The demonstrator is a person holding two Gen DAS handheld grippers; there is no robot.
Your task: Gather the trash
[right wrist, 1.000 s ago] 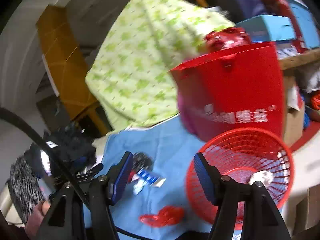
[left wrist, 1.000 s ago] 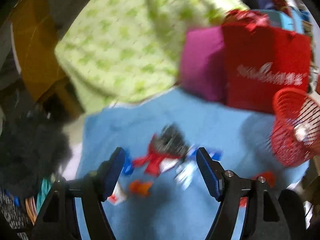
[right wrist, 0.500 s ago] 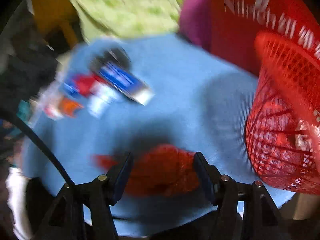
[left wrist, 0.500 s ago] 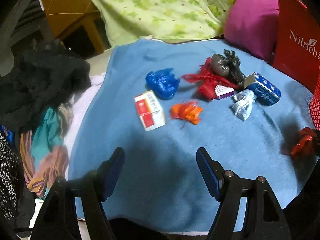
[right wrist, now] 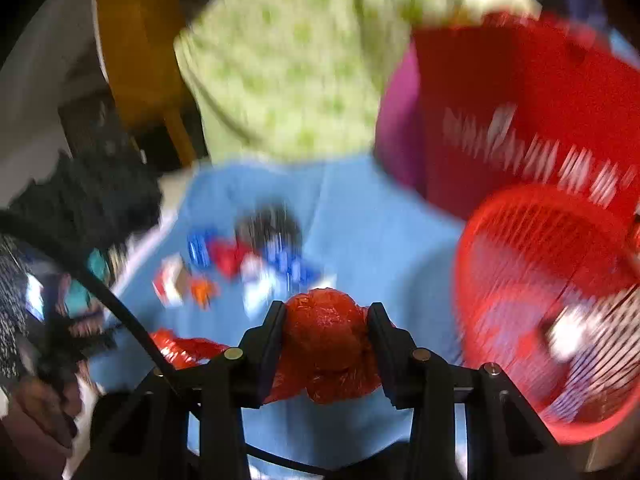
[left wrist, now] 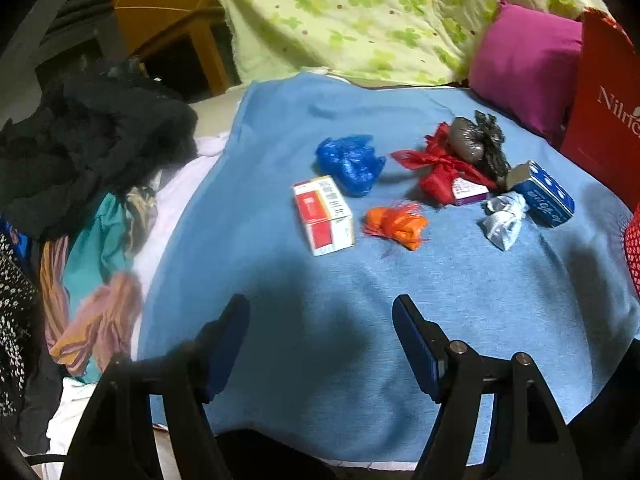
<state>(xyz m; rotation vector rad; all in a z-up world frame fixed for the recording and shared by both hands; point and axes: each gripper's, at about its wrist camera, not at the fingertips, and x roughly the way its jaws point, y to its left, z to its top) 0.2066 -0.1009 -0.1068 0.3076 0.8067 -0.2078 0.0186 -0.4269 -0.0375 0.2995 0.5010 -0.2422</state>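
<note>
Right wrist view is smeared with blur, but I can read my right gripper [right wrist: 325, 320] clamped on a crumpled red plastic bag [right wrist: 324, 344], both fingers pressed into it, held above the blue cloth [right wrist: 384, 232] with the red mesh basket [right wrist: 552, 304] just to the bag's right; something white lies inside the basket. Left wrist view is sharp and shows none of that: my left gripper [left wrist: 322, 320] stands wide apart with nothing between its fingers, over bare cloth on the near side of the white-and-red carton [left wrist: 324, 214]. Beyond the carton lies a blue bag [left wrist: 350, 162]; to its right an orange wrapper [left wrist: 396, 226], a red wad [left wrist: 440, 170], a grey-black bag [left wrist: 478, 146], a white scrap [left wrist: 504, 224] and a blue box [left wrist: 544, 198]. Dark clothes [left wrist: 88, 140] are heaped left of the carton.
</note>
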